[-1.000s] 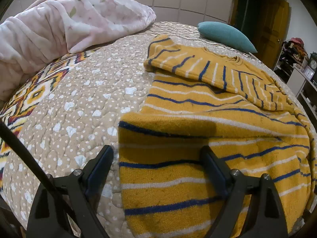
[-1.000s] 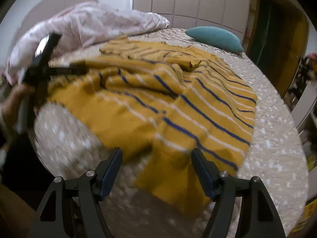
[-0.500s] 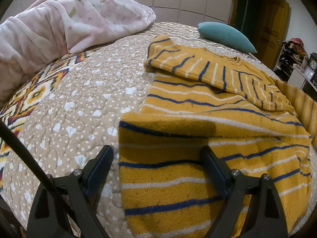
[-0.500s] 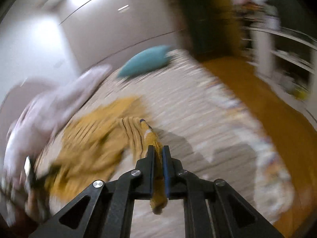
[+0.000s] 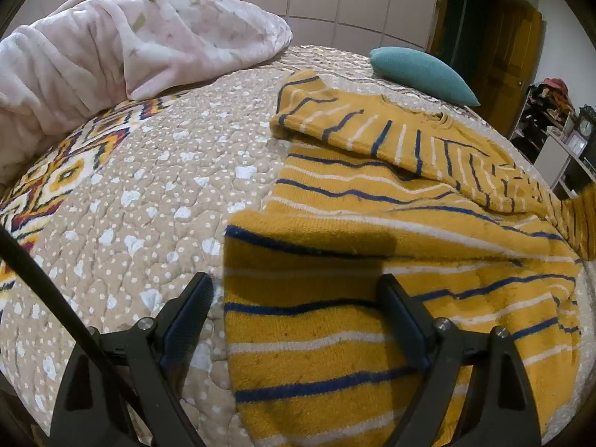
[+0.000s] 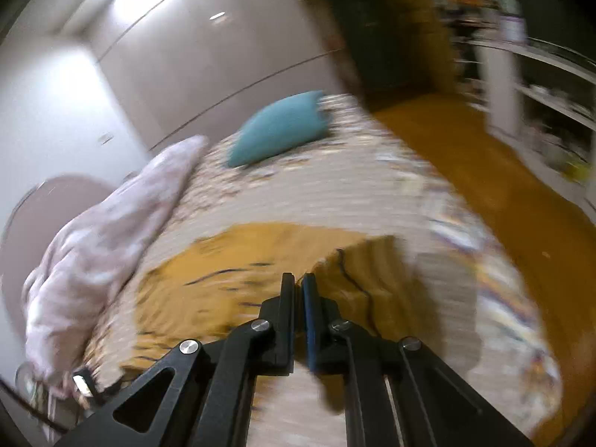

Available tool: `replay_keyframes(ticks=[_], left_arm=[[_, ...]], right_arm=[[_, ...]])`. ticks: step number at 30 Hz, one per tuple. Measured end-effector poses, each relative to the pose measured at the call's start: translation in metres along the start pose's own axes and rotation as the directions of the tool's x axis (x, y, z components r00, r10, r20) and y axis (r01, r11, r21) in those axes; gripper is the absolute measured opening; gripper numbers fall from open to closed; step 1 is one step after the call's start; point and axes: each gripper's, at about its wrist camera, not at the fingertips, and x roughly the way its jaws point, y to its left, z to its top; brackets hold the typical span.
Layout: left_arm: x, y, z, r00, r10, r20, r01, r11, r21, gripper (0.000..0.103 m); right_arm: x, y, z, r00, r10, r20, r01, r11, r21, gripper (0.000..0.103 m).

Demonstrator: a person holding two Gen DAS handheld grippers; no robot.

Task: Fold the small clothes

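The left tool [image 5: 296,298] has not moved since the earlier frames: its fingers stand wide apart at the bottom of the left view, one over the quilted bed [image 5: 149,193], the other over the folded near part of the yellow striped sweater [image 5: 372,231]. The sweater lies on the bed, filling the lower right of that view. At the right edge, a raised strip of it now shows higher than half a second ago. The right tool [image 6: 298,283] is closed on a fold of the sweater [image 6: 357,272] – one second ago it was open. Its view is blurred. The teal pillow [image 6: 279,126] is now nearer the centre, the pink blanket [image 6: 97,253] at left.
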Motion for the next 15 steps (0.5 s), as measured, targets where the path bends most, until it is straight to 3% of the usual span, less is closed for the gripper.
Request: replay_keyframes(ticks=[3, 7, 9, 12, 15], left_arm=[[-0.001, 0.002, 0.0, 1.0, -0.016, 0.01, 0.016, 1.0, -0.011, 0.089], [-0.001, 0.005, -0.002, 0.999, -0.039, 0.025, 0.04, 0.999, -0.028, 0.089], [-0.002, 0.007, -0.002, 0.998, -0.048, 0.03, 0.049, 0.998, -0.034, 0.089], [-0.002, 0.007, -0.002, 0.998, -0.051, 0.033, 0.052, 0.998, -0.035, 0.089], [-0.002, 0.007, -0.002, 0.998, -0.054, 0.034, 0.056, 0.998, -0.037, 0.089]], right_arm=[[0.06, 0.085, 0.008, 0.989, 0.12, -0.082, -0.126, 0.989, -0.078, 0.006], [0.15, 0.179, 0.003, 0.963, 0.181, -0.202, -0.21, 0.969, -0.131, 0.006], [0.195, 0.217, -0.008, 0.951, 0.175, -0.255, -0.22, 0.963, -0.156, 0.006], [0.265, 0.267, -0.032, 0.944, 0.098, -0.315, -0.18, 0.953, -0.242, 0.005], [0.316, 0.291, -0.056, 0.925, 0.052, -0.377, -0.168, 0.944, -0.282, 0.009]])
